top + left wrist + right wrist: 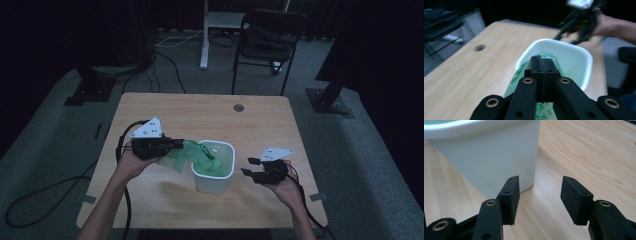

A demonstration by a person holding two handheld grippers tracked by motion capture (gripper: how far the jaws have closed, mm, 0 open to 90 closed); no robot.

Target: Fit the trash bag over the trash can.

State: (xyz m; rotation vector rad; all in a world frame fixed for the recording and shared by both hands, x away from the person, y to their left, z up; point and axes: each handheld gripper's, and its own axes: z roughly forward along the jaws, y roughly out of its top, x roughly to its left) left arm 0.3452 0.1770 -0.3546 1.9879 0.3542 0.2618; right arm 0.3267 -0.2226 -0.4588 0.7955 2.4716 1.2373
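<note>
Pinching a green plastic bag (192, 154) between fully closed jaws, the left tool (176, 143) sits just beside the left rim of the white bin (215, 172), and that is the relation the next move hangs on: the bag runs from this tool rightward over the rim and down into the bin, so its long axis lies roughly across the bench toward the other hand. In the left gripper view the bag (520, 75) shows under the shut jaws, draped against the bin's near wall (584, 72), with printed lettering too blurred to read. On the far side of the bin, the right tool (250, 166) stands apart from it, jaws partly open with nothing between them; in its own view the pads (510, 195) frame bare wood, with the bin's outer wall (486, 157) just beyond the left one. My judgement is that the left hand is the working one, being nearer the bag and already holding it, while the right is free to steady the bin. Beneath lies a light wooden bench (165, 107) with a small round grommet (238, 107) near its far edge. Beyond, a dim room holds a black chair (267, 37), cables on grey carpet, and dark stand bases.
</note>
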